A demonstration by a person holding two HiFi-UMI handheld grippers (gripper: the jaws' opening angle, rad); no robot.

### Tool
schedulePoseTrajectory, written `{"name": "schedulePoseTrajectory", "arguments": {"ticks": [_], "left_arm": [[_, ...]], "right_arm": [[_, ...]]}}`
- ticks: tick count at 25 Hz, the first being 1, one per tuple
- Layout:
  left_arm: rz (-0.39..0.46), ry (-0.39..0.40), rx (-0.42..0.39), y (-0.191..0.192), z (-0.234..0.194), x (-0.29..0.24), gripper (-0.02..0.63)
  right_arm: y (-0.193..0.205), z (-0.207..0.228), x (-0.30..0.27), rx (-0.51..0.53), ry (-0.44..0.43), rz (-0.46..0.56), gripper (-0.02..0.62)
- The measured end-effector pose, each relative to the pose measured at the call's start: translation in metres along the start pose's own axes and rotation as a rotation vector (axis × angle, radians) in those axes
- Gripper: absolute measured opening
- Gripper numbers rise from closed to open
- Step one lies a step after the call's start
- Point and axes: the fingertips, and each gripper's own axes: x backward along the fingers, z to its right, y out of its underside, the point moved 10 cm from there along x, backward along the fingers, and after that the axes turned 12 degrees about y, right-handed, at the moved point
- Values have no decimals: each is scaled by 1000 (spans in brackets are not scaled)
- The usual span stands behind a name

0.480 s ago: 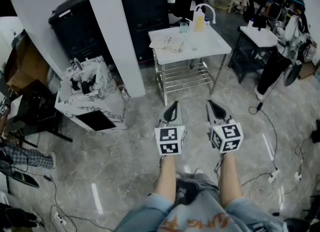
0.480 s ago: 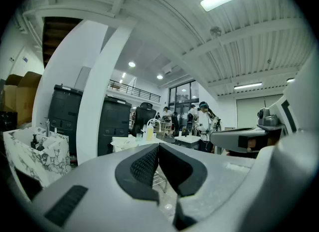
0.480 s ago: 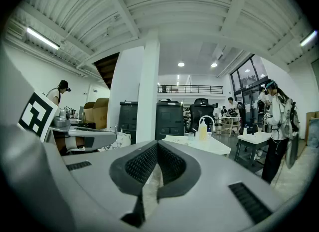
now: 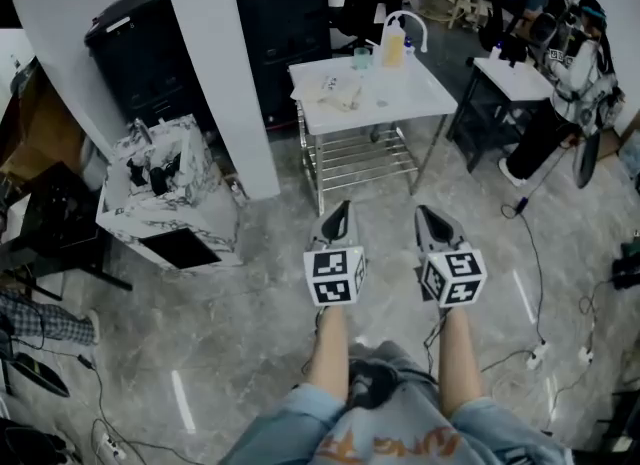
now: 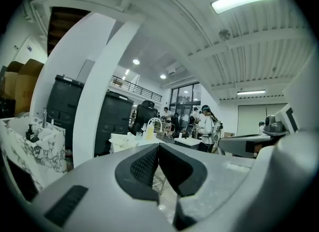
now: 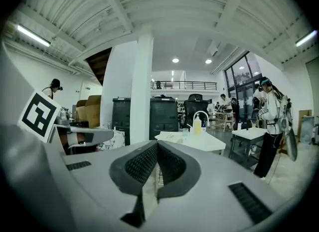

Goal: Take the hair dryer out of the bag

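Plainly, the left gripper point(image 4: 340, 215) and right gripper point(image 4: 427, 219) are both clenched on nothing, side by side above the glossy grey floor point(image 4: 240, 318). The white marble-print open-topped bag point(image 4: 128, 215) stands well off to their left and ahead. The dark shapes point(image 4: 160, 173) inside are perhaps the hair dryer, and the left gripper is nearer.

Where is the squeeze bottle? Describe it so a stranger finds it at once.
Right of the white pillar stands a white table with a wire shelf underneath. At its far edge is the squeeze bottle. Unlike the small clear cup beside it and the flat papers nearer, it holds yellow liquid and has a curved white spout.
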Motion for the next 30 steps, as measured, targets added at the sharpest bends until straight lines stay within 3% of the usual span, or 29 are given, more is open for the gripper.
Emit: {"name": "schedulePoseTrajectory", "arguments": {"ticks": [7,16,20,25,30], "left_arm": [[23,51,-15,-13,-7,-25,2],[61,37,-23,-31,-39,-50,2],[46,2,-47,-37,-71,-72,2],[0,-17,-60,-27,-91,-114,2],[-51,-12,-19,-4,-120,-177,2]], "right_arm": [[-16,12,-19,8,28,16,0],[-20,14,-73,-2,-16,23,0],[-10,6,-114,-40,-60,22,0],[2,27,-171,-84,-59,-5,0],[26,47,-244,-117,-62,-71,0]]}}
